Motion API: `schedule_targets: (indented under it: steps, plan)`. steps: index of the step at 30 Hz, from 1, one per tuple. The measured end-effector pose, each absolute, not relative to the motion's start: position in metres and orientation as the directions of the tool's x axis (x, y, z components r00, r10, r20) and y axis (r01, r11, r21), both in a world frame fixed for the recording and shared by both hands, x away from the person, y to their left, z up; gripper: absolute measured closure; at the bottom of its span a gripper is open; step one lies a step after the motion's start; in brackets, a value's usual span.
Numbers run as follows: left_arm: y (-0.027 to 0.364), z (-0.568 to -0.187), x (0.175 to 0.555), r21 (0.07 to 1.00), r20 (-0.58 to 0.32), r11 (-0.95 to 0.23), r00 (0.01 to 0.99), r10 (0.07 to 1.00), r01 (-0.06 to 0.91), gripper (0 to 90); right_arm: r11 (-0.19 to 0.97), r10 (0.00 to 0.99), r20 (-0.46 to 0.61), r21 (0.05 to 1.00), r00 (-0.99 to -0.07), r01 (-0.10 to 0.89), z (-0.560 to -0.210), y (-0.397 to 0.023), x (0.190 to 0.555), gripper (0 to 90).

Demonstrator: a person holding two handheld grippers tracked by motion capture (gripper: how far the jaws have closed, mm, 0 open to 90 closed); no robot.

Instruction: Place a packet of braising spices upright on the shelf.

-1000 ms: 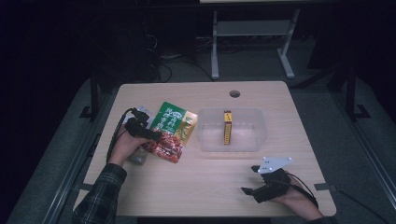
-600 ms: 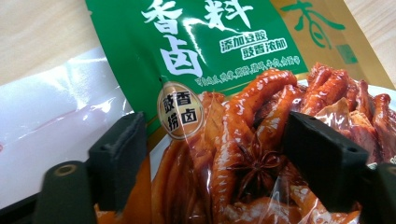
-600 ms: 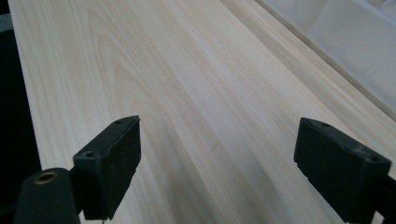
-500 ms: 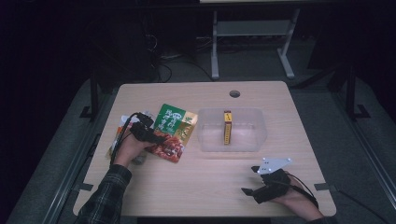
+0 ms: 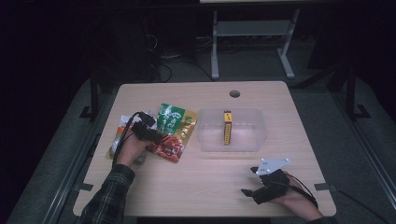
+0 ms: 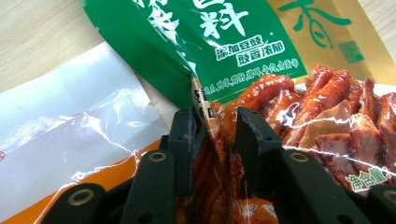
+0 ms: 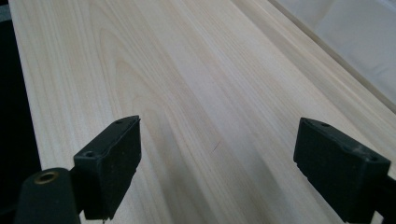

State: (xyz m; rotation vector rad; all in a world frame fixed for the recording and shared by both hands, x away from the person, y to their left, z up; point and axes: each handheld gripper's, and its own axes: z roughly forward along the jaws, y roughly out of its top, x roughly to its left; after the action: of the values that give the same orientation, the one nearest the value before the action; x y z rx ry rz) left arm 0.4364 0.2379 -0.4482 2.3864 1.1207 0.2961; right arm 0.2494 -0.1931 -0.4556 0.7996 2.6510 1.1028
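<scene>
While closing, left tool (image 6: 215, 128) pinches the sauce packet's (image 6: 261, 70) edge.

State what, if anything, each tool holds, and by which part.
The left tool, jaws just closing, pinches the green-and-red food packet at a raised fold of its edge. The right tool holds nothing.

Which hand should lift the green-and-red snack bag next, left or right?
Left. The left tool has just been closing its jaws around a fold of the snack bag. The right tool rests open on bare table, far from the bag.
</scene>
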Motion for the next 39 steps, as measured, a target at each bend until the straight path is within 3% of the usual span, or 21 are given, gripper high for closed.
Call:
schedule_targets:
  steps: [13,21,25,39]
  plan:
    - [0.233,-0.446,0.438,0.487,0.020,-0.591,0.669,0.743,0.643,82.9,0.598,0.525,0.048,0.690,-0.850,0.408,-0.457,-0.192,0.250,14.8]
    - [0.231,-0.444,0.440,0.467,0.020,-0.596,0.666,0.746,0.653,83.8,0.597,0.528,0.046,0.690,-0.848,0.410,-0.456,-0.193,0.249,14.8]
    - [0.223,-0.441,0.442,0.420,0.065,-0.630,0.671,0.739,0.653,85.7,0.598,0.526,0.045,0.690,-0.849,0.407,-0.456,-0.193,0.249,14.8]
    - [0.243,-0.436,0.439,0.517,-0.061,-0.537,0.655,0.754,0.666,89.3,0.598,0.526,0.045,0.690,-0.849,0.407,-0.456,-0.193,0.249,14.8]
